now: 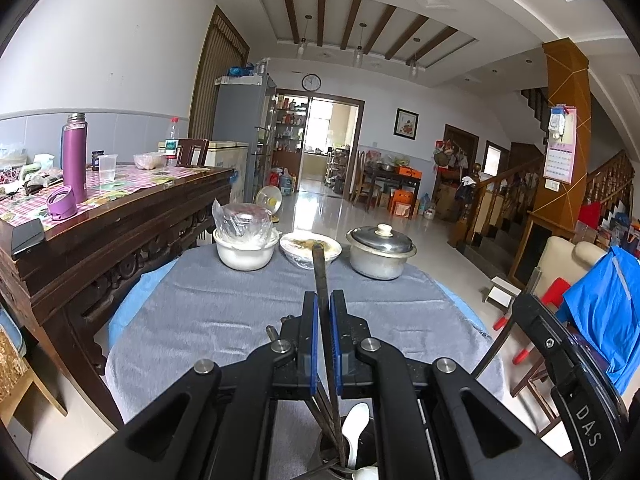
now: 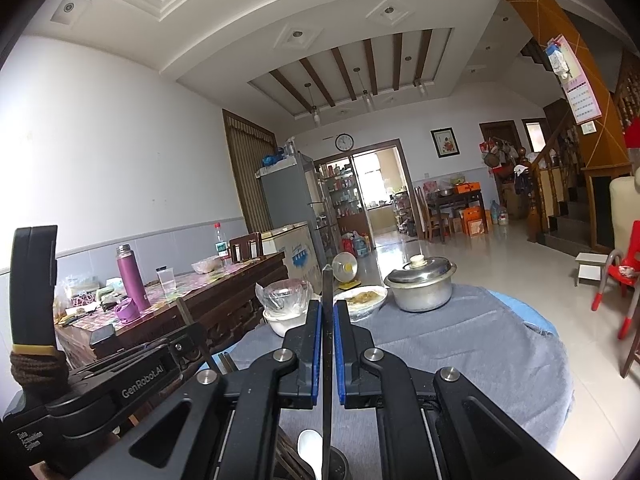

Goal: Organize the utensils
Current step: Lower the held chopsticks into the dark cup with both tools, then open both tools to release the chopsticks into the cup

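My left gripper is shut on a dark chopstick that stands up between its blue pads. The chopstick's lower end reaches down to a dark utensil holder at the bottom edge, with more dark chopsticks and a white spoon in it. My right gripper is shut on another dark chopstick, also upright. The holder and a white spoon show below it. The left gripper's body is at the left of the right wrist view.
The round table has a grey cloth. At its far side stand a white bowl with a plastic bag, a wrapped plate of food and a lidded metal pot. A cluttered wooden sideboard is left.
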{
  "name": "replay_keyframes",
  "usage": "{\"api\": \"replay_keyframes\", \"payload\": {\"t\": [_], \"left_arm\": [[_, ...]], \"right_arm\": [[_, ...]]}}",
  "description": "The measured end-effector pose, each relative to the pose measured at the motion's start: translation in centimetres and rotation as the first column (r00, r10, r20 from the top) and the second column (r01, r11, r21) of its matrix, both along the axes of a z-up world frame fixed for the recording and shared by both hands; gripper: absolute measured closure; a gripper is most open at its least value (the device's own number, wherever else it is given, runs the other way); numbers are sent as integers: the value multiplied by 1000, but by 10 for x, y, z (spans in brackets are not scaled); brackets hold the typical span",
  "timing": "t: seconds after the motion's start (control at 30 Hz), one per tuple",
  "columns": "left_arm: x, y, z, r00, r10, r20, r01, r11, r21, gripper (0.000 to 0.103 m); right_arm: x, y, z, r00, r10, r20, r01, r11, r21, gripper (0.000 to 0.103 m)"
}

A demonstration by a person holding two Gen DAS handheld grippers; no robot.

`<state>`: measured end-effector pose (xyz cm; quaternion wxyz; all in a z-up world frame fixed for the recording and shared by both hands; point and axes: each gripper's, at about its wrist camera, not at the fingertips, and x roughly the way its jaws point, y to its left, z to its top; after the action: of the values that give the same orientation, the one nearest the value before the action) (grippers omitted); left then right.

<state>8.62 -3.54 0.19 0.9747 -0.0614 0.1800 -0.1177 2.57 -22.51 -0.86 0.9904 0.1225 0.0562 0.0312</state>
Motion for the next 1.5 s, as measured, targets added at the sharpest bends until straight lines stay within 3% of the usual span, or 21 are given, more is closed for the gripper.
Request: {"api": "replay_keyframes", "payload": {"t": [0.83,0.93,1.0,1.07,1.13,1.5], "left_arm": [[8,5,-9,999,6,-43,-7,1000,-8,96],[13,7,-12,997,7,-79,-7,1000,-8,86],[13,9,-14,996,15,-86,-16,1000,-7,71],[10,10,-13,997,27,-73,-27,1000,1,66],[6,11,-11,998,34,-58,-33,999,9,65],[-13,21,-1,996,82,-31,-80,995,50,34]], "right_arm": [[11,0,-14,998,31,-62,-29,999,21,94],[14,-4,-14,996,31,-81,-27,999,42,92],[15,-10,-15,995,33,-92,-27,997,72,75],[14,-17,-16,995,31,-90,-21,994,109,67],[12,-25,-16,996,11,-88,0,991,130,67],[1,-41,-14,992,-10,-127,35,980,198,67]]}}
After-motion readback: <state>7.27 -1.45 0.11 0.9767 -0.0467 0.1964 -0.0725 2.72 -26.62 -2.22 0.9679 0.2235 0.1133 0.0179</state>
